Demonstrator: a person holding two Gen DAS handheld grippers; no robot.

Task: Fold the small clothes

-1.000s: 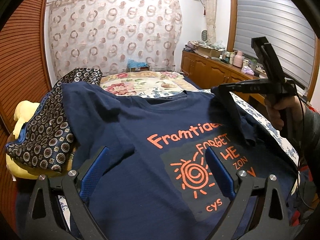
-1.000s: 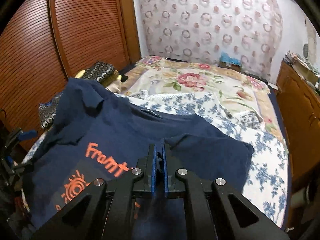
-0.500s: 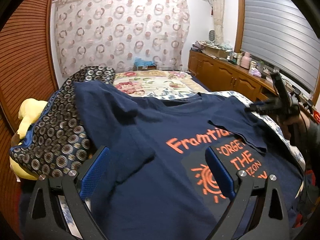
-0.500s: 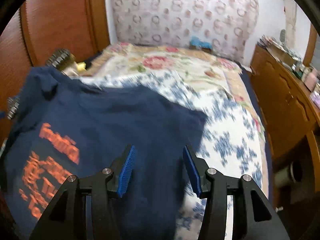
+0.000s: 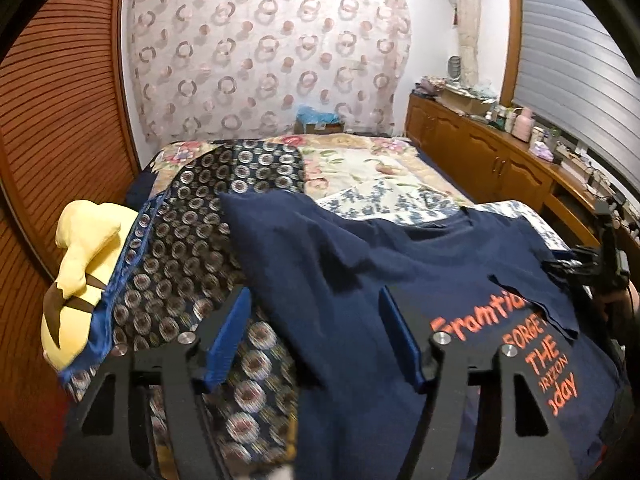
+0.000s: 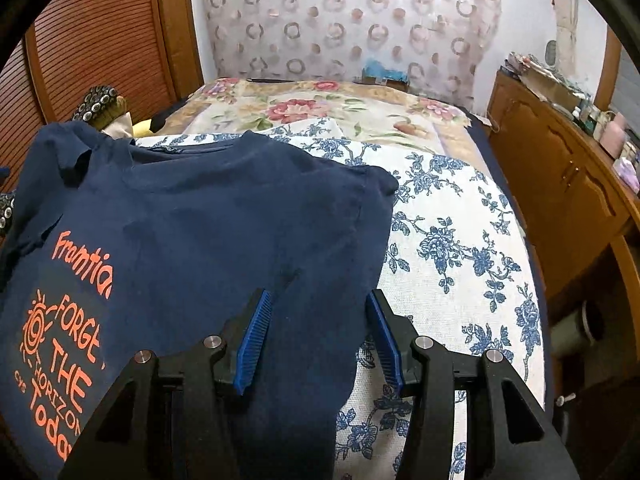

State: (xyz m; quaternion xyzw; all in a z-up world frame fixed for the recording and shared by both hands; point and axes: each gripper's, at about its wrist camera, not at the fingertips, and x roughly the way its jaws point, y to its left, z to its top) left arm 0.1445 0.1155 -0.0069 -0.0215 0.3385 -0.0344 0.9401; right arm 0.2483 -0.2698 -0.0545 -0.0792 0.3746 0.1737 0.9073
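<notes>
Two grippers hang over the bed with their blue pads spread wide, and neither holds anything. Nearest in the left wrist view, the left gripper (image 5: 316, 336) sits above the left edge of the navy shirt (image 5: 360, 288), its left pad over the patterned cloth (image 5: 192, 248) and its right pad over the shirt. In the right wrist view, the right gripper (image 6: 320, 340) straddles the shirt's (image 6: 208, 232) right edge: the left pad is over navy fabric, the right pad over the blue-flowered sheet (image 6: 452, 248).

The shirt lies print side up across the near part of the bed, with orange lettering and a sun design toward the lower left in the right wrist view. Its right side is doubled inward, a flap lying over the chest beside the lettering. The left sleeve rides up on the patterned cloth, which is draped over a yellow plush toy (image 5: 80, 264) at the bed's left side. The right gripper (image 5: 600, 264) also shows at the far right edge of the left wrist view, at the shirt's side.

Beyond the collar, the flowered sheet gives way to a floral quilt (image 6: 320, 112). A wooden cabinet (image 6: 560, 184) runs along the right wall, cluttered on top. A circle-patterned curtain (image 6: 344, 20) covers the far wall.
</notes>
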